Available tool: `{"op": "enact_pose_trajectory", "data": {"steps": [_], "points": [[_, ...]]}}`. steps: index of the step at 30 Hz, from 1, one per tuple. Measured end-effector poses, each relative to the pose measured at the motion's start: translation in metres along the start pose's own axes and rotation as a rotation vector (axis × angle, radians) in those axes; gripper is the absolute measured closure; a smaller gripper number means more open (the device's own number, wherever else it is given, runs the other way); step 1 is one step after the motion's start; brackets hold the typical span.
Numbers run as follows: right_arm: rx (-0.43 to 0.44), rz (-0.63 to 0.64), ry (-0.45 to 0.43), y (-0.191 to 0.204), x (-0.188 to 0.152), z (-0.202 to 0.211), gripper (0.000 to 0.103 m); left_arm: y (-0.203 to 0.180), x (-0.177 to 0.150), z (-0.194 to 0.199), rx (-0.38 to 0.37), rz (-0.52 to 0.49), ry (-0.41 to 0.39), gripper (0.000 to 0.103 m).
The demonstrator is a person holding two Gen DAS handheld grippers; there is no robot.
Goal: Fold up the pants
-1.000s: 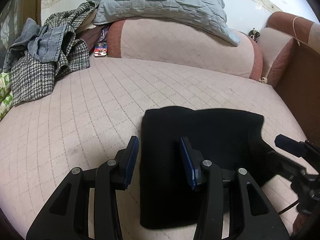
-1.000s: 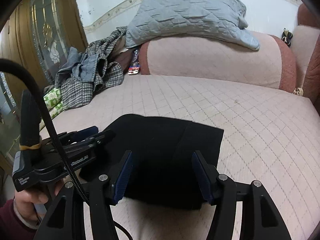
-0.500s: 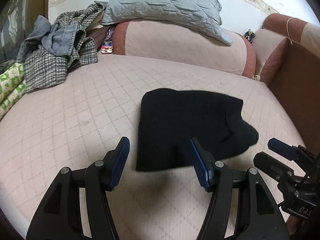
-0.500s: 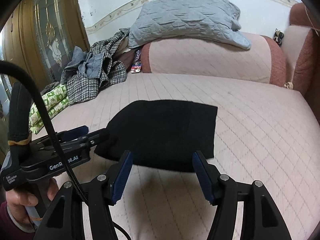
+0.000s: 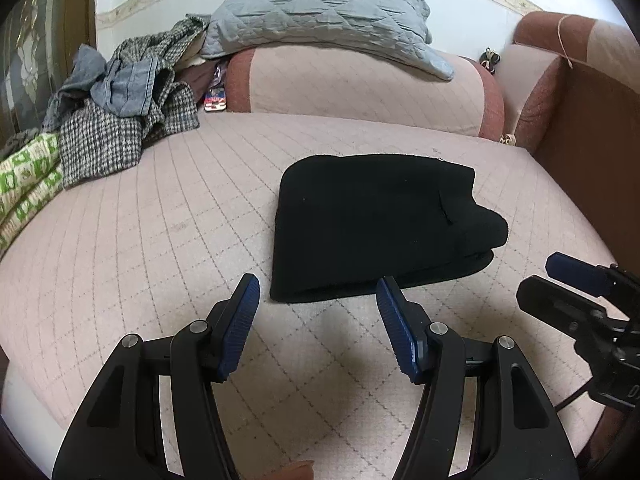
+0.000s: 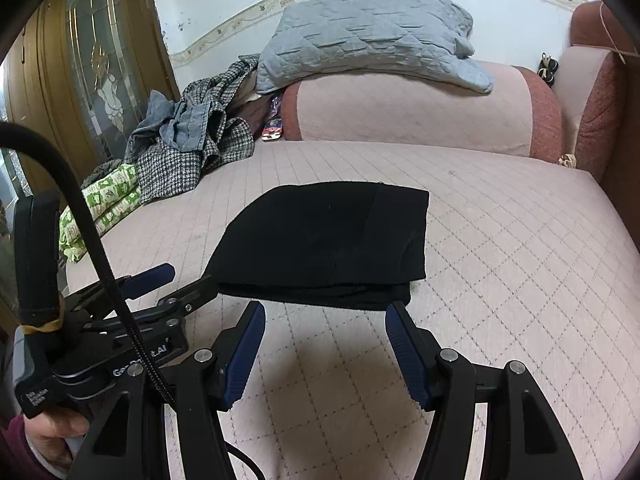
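Note:
The black pants (image 5: 372, 224) lie folded into a compact stack on the pink quilted sofa seat (image 5: 160, 240); they also show in the right wrist view (image 6: 332, 240). My left gripper (image 5: 318, 292) is open and empty, just short of the stack's near edge. It shows at the left of the right wrist view (image 6: 168, 280). My right gripper (image 6: 325, 318) is open and empty, also just short of the near edge. It shows at the right of the left wrist view (image 5: 560, 276).
A heap of checked and denim clothes (image 5: 120, 120) and a green patterned cloth (image 5: 24, 184) lie at the left. A grey quilted pillow (image 5: 320, 12) rests on the sofa back. A brown armrest (image 5: 592, 128) stands at the right.
Both grippers have drawn back from over the folded pants toward me. The left gripper's jaws have opened wider. The pants lie still.

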State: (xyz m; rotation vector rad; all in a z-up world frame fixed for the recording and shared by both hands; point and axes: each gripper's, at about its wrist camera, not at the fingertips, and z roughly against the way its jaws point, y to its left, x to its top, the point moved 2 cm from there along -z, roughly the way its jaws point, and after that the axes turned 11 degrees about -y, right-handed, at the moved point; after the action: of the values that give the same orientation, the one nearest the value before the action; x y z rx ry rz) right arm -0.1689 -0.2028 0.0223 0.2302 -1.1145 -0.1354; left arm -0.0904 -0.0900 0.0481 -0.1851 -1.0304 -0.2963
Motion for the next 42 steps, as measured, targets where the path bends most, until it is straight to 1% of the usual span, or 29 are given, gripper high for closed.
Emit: {"op": "enact_pose_trajectory", "data": {"steps": [3,6,11,19,27,42], "points": [[-0.003,-0.002,0.006,0.000,-0.002,-0.001,0.042,0.001,-0.001,-0.003,-0.001,-0.006,0.000,0.042],[-0.004,-0.004,0.014,0.000,-0.004,-0.002,0.042,0.004,-0.001,-0.006,-0.017,0.012,0.001,0.042],[-0.009,-0.010,0.011,-0.002,-0.004,-0.004,0.042,0.005,-0.001,-0.013,-0.019,0.020,0.021,0.042],[-0.007,-0.017,0.028,-0.004,-0.010,-0.007,0.042,0.002,0.000,-0.009,-0.031,0.007,-0.001,0.042],[0.001,-0.013,0.015,-0.004,-0.009,-0.006,0.042,0.001,0.000,-0.008,-0.028,0.003,-0.004,0.042],[0.009,-0.005,0.024,-0.002,-0.011,-0.007,0.042,0.002,0.001,-0.008,-0.025,-0.002,-0.004,0.042]]}}
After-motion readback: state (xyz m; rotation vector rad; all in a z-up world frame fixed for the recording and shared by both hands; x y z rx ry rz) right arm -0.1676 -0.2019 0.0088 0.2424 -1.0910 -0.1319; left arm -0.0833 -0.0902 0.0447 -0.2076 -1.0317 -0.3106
